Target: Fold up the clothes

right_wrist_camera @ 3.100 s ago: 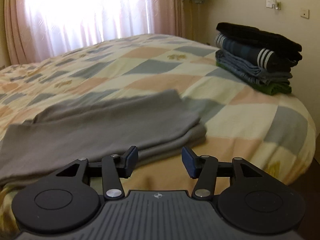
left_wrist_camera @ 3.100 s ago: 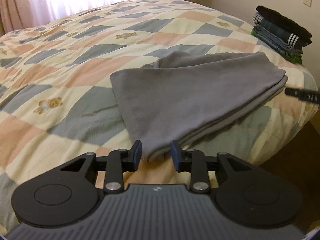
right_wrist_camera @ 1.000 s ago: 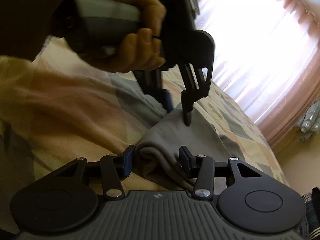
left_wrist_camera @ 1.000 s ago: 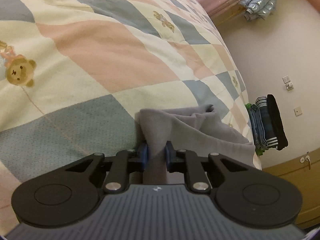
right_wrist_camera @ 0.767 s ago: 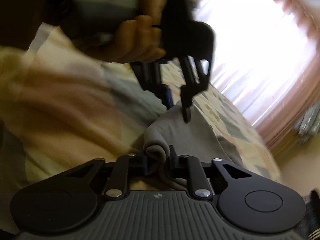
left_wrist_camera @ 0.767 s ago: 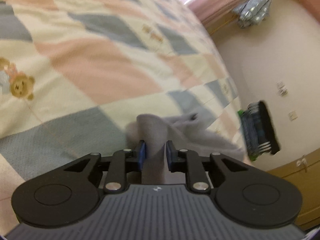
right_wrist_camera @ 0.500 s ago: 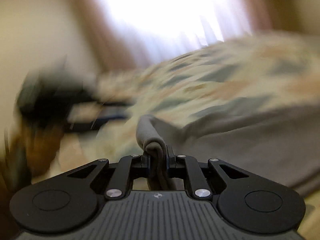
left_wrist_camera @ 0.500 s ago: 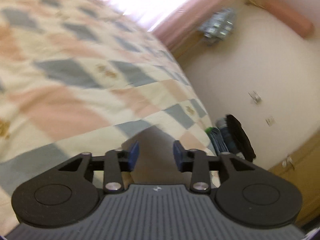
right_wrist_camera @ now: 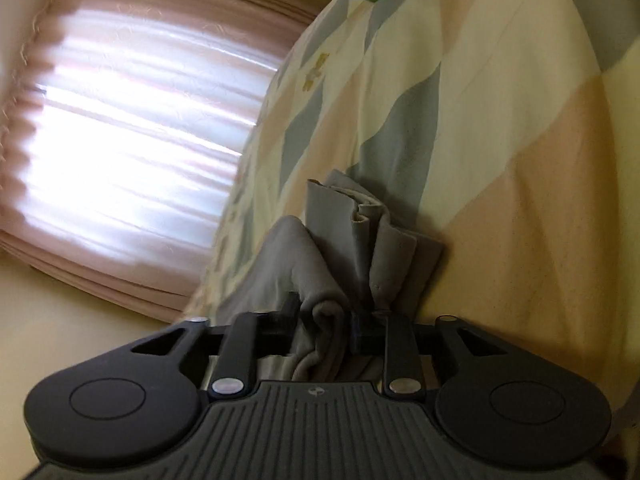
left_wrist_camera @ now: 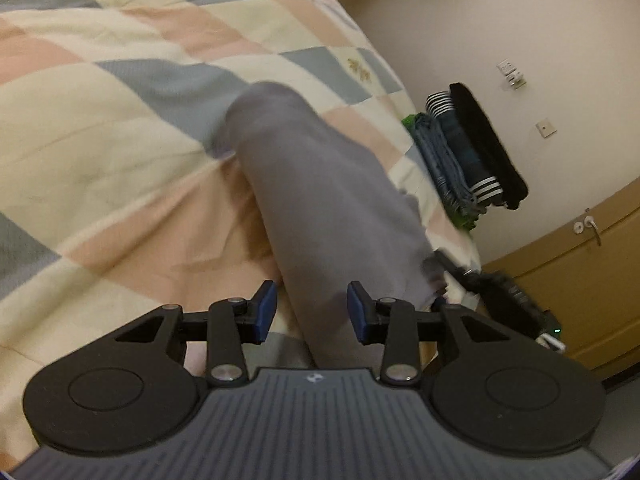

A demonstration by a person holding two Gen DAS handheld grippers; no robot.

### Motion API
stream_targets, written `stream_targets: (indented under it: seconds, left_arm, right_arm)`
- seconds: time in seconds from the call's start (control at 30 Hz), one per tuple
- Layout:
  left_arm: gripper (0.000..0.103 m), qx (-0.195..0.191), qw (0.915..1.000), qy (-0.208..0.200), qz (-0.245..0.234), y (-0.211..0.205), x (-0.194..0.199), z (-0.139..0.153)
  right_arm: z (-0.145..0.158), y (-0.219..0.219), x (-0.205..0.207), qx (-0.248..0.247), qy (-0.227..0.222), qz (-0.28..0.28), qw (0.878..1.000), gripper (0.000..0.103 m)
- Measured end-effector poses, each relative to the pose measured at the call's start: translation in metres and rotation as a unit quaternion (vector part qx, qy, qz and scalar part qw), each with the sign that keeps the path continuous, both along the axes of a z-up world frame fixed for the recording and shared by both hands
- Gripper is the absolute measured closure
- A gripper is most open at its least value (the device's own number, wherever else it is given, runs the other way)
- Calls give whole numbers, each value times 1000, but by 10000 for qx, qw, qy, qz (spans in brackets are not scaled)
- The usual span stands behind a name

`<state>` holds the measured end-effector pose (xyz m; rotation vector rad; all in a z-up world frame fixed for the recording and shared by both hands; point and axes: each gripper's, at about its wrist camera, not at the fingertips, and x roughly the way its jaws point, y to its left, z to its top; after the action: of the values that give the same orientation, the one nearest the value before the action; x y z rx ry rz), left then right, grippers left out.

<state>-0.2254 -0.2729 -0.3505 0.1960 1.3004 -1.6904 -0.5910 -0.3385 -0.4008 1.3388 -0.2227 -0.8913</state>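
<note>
Bedroom, patchwork quilt bed [left_wrist_camera: 120, 152] | grey garment [left_wrist_camera: 320, 200] stretches ahead of left gripper [left_wrist_camera: 312, 311], whose fingers stand apart and empty over it | right gripper [right_wrist_camera: 326, 324] fingers pinch its bunched end, likely to carry the fold | folded stack [left_wrist_camera: 468, 152] beyond.
</note>
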Motion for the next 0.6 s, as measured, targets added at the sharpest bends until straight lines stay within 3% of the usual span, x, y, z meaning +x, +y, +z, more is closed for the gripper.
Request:
stream_targets:
  seconds: [0.03, 0.1, 0.13, 0.27, 0.37, 0.5, 0.6]
  left_arm:
    - [71, -2, 10000, -34, 4, 1, -1, 0]
    - [71, -57, 10000, -77, 15, 2, -2, 3]
    - [71, -92, 9999, -84, 12, 2, -3, 6]
    - [71, -203, 9996, -175, -77, -3, -13, 12]
    - [71, -188, 9994, -227, -184, -6, -21, 11]
    - [72, -89, 9992, -288, -252, -9, -28, 6]
    - [72, -396, 9965, -630, -382, -11, -41, 15]
  right_arm:
    - [2, -3, -1, -86, -36, -40, 9999, 60]
    - [11, -6, 1, -284, 256, 17, 9993, 87]
    - [19, -7, 4, -457, 499, 93, 9977, 90]
    - [60, 2, 9, -1312, 1252, 258, 9831, 91]
    - [73, 7, 5, -1535, 1662, 10, 9741, 91]
    - [42, 17, -18, -1074, 1685, -208, 9796, 91]
    - [17, 23, -16, -821, 1733, -242, 9811, 90]
